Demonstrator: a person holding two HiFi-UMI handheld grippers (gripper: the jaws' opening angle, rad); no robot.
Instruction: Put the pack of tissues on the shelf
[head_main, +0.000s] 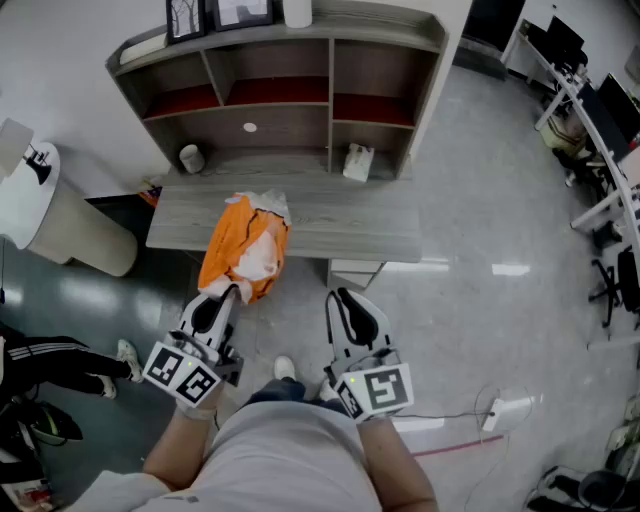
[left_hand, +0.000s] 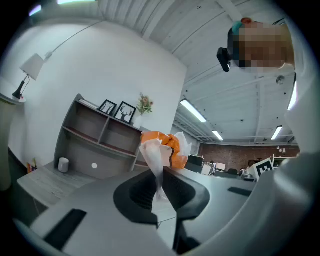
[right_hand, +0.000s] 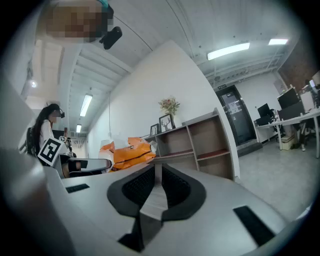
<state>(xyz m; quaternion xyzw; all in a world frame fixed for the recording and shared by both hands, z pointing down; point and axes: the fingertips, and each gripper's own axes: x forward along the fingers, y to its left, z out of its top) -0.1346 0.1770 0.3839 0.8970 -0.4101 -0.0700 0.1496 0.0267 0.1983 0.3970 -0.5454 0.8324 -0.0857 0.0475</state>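
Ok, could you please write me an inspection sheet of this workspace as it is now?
Surface: grey desk, shelf standing at its back.
Job's things: orange pack of tissues at the desk's front edge, not yet on the shelf.
Clutter: white cup and small white object under the shelf; picture frames on top.
Grippers: left hand-held gripper shut on the pack's wrapper; right hand-held gripper shut, empty.
Cables: power strip with cable on the floor.
Surroundings: lamp on the left, office desks on the right.

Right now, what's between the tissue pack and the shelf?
Only bare desk between tissue pack and shelf, seen in the head view.
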